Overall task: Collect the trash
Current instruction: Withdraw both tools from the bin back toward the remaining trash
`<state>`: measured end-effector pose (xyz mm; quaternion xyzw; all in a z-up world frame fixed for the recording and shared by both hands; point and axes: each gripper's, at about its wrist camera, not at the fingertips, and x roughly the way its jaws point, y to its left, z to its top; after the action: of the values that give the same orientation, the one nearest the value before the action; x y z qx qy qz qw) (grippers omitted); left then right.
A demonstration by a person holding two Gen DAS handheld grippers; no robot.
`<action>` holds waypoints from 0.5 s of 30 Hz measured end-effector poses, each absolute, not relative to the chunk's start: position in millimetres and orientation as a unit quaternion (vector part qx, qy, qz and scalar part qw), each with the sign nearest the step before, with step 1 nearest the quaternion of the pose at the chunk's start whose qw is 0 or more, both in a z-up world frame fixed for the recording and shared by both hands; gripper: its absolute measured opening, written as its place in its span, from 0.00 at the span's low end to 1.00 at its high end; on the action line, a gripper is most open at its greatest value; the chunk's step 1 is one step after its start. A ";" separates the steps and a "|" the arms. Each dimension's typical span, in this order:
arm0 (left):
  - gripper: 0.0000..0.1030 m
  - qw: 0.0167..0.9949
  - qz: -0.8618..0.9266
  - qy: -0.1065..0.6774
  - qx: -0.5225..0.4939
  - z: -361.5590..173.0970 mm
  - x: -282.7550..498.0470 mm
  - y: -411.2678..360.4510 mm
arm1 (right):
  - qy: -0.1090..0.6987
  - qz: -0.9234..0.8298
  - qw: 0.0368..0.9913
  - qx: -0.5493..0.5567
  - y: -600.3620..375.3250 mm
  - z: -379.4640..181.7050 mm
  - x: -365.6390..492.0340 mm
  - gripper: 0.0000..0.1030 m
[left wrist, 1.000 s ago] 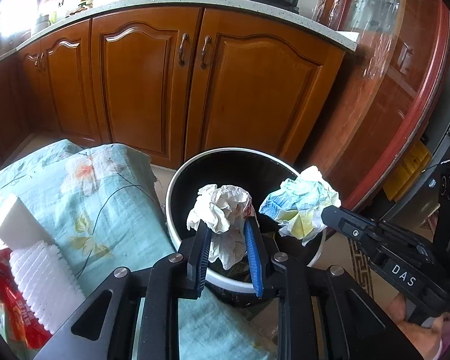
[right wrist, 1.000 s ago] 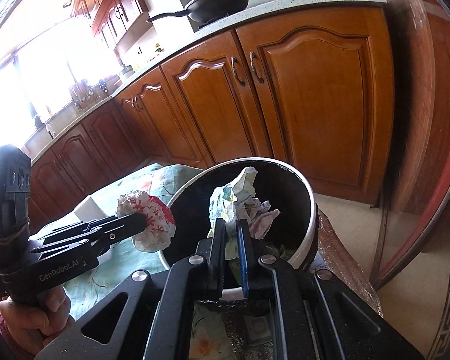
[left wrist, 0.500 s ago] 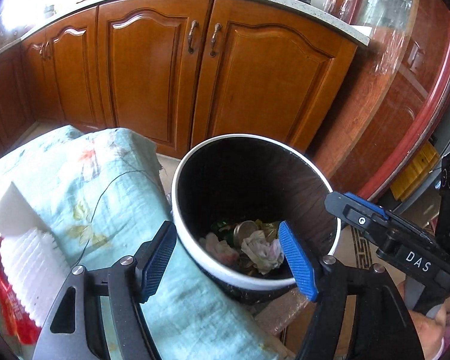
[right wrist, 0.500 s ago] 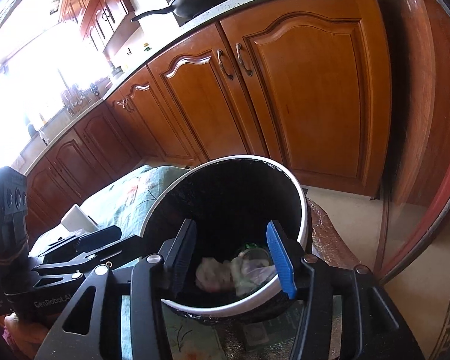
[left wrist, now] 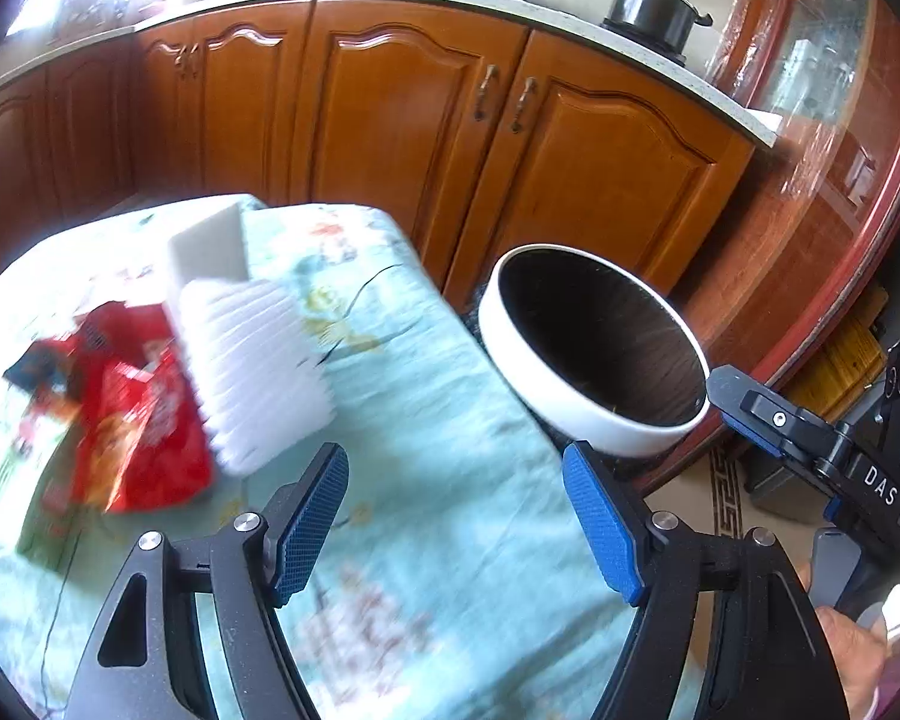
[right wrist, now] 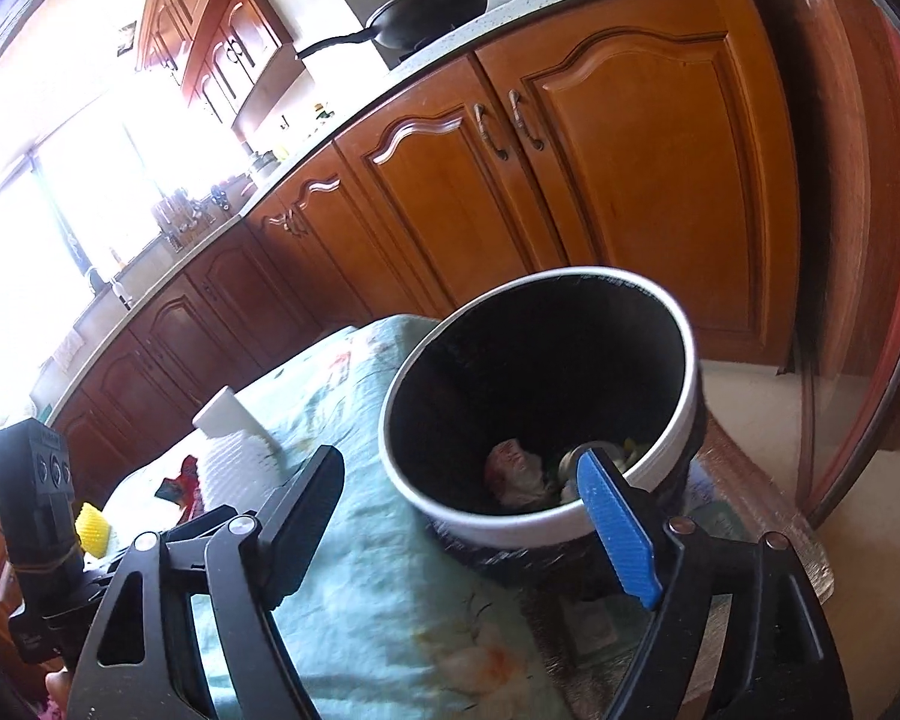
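A white-rimmed black trash bin (left wrist: 576,414) stands off the table's right edge; in the right wrist view (right wrist: 510,531) crumpled paper (right wrist: 513,471) and other trash lie at its bottom. My left gripper (left wrist: 456,516) is open and empty over the pale floral tablecloth (left wrist: 426,438), left of the bin. My right gripper (right wrist: 465,519) is open and empty just in front of the bin. A red snack wrapper (left wrist: 144,432) and a white ribbed plastic tray (left wrist: 258,366) lie on the table to the left.
A white block (left wrist: 210,246) sits behind the ribbed tray. A yellow object (right wrist: 93,531) lies near the left gripper's body (right wrist: 36,510). Wooden kitchen cabinets (left wrist: 438,138) stand behind the table, with a pan (right wrist: 426,9) and pot (left wrist: 654,6) on the counter.
Both grippers opened and dropped their crumpled paper wads into the bin. The left gripper then swung left and back over the table; the right gripper pulled back a little.
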<state>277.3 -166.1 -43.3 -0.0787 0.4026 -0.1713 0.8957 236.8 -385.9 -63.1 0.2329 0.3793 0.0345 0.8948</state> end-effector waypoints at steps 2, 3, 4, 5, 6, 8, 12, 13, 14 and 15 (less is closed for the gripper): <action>0.71 0.896 -0.165 0.402 -0.087 -42.9 264.8 -152.5 | 0.383 0.043 0.893 0.234 -375.5 -63.8 234.4 0.80; 0.71 0.896 -0.162 0.403 -0.092 -41.6 259.7 -146.4 | 0.385 0.047 0.892 0.232 -370.0 -62.6 232.7 0.80; 0.71 0.896 -0.159 0.404 -0.094 -41.8 255.1 -139.2 | 0.387 0.051 0.891 0.231 -364.7 -62.6 231.0 0.80; 0.71 0.896 -0.155 0.405 -0.095 -41.3 250.4 -132.3 | 0.388 0.056 0.891 0.230 -358.7 -63.0 228.9 0.80; 0.71 0.897 -0.151 0.405 -0.096 -39.5 246.9 -126.6 | 0.390 0.060 0.890 0.229 -353.3 -63.3 227.4 0.80; 0.71 0.898 -0.142 0.405 -0.097 -37.7 239.5 -116.8 | 0.395 0.069 0.887 0.228 -342.0 -64.5 223.9 0.80; 0.71 0.901 -0.127 0.402 -0.106 -35.4 221.3 -92.5 | 0.406 0.087 0.882 0.223 -319.7 -67.2 221.1 0.80; 0.71 0.901 -0.123 0.401 -0.108 -34.9 216.5 -87.4 | 0.409 0.092 0.881 0.221 -313.9 -67.7 220.8 0.80; 0.71 0.901 -0.120 0.401 -0.110 -34.2 211.6 -82.9 | 0.411 0.096 0.880 0.219 -307.6 -68.1 219.9 0.80; 0.71 0.902 -0.117 0.401 -0.111 -34.1 207.1 -78.1 | 0.413 0.100 0.879 0.217 -302.1 -68.6 219.3 0.80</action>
<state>207.1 -78.1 -34.1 -0.1107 0.4015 -0.1169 0.9016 219.3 -302.1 -68.6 0.2167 0.4131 0.1003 0.8788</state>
